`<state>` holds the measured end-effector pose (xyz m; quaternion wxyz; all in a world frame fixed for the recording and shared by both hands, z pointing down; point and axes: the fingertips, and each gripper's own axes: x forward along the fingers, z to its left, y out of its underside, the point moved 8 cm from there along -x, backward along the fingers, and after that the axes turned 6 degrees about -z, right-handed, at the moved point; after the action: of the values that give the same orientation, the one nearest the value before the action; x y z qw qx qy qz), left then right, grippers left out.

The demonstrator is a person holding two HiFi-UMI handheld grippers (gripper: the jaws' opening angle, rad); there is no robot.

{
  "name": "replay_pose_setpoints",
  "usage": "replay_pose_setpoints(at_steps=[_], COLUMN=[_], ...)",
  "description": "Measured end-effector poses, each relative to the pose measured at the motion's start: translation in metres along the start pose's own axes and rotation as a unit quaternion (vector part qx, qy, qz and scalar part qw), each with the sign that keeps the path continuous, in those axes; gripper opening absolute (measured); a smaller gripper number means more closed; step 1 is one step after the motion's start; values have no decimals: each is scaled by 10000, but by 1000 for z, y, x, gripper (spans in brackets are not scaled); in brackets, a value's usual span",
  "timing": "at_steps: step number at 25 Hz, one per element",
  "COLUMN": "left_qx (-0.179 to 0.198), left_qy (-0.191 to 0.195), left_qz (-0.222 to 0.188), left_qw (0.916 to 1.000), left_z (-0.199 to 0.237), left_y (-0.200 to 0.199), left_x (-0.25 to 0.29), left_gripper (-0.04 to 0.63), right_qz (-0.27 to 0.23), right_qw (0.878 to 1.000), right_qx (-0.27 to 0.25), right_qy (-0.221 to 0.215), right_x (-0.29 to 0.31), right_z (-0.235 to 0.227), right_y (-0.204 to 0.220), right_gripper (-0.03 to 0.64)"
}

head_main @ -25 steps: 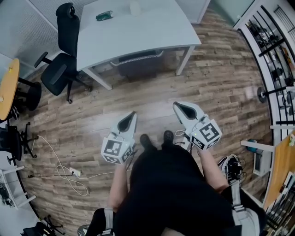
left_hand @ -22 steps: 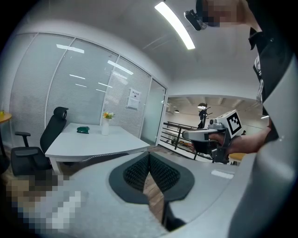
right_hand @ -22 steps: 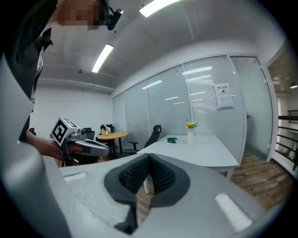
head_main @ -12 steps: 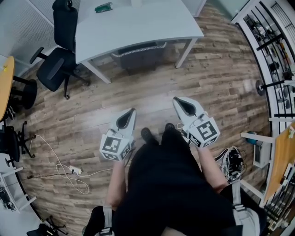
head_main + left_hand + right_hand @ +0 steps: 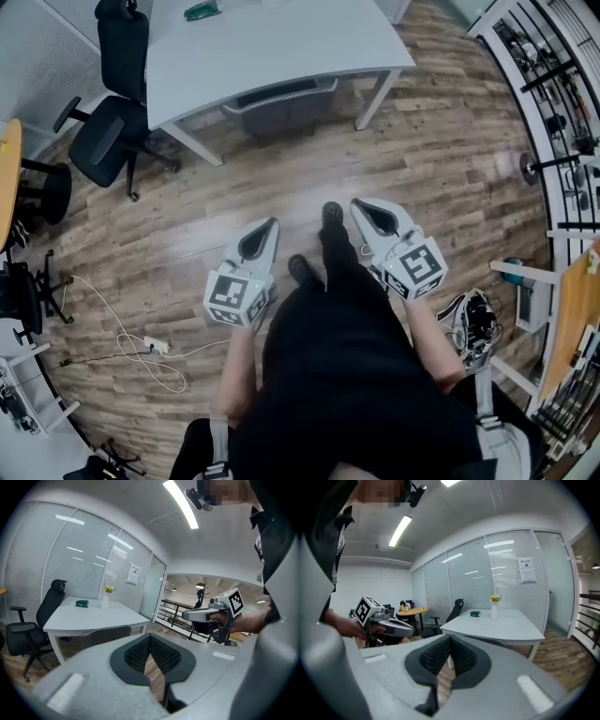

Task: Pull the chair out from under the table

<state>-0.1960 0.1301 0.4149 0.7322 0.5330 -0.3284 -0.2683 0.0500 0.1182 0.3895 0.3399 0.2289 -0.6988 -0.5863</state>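
Observation:
A grey mesh-backed chair (image 5: 279,101) is tucked under the near edge of the white table (image 5: 272,52). Both grippers are held low over the wooden floor, well short of it, and point toward the table. My left gripper (image 5: 269,227) is shut with nothing in it, and so is my right gripper (image 5: 362,207). In the left gripper view the chair back (image 5: 105,633) shows beyond the shut jaws (image 5: 150,637), with the right gripper (image 5: 199,616) off to the side. The right gripper view shows the table (image 5: 497,623) and the chair's top edge (image 5: 487,640) past its shut jaws (image 5: 450,640).
A black office chair (image 5: 114,117) stands at the table's left end. A round yellow table (image 5: 7,178) is at the far left. A white cable and power strip (image 5: 155,349) lie on the floor to my left. Shelving (image 5: 562,112) lines the right side. A green object (image 5: 202,11) lies on the table.
The person has stepped toward the table, with one foot now forward between the grippers. Both grippers have come along, a little lower, and stay shut.

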Motion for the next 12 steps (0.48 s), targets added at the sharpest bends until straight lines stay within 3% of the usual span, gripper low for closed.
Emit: replay_pose_setpoints(at_steps=[12], left_qx=[-49], left_qy=[-292], left_qz=[95], left_qw=[9995], left_z=[26], left_y=[-27], left_x=[70], left_gripper=[10], right_qz=[-114], right_qw=[9993], right_qx=[33], right_qy=[-342], right_x=[55], right_z=[-71], right_y=[-16], right_gripper=[3])
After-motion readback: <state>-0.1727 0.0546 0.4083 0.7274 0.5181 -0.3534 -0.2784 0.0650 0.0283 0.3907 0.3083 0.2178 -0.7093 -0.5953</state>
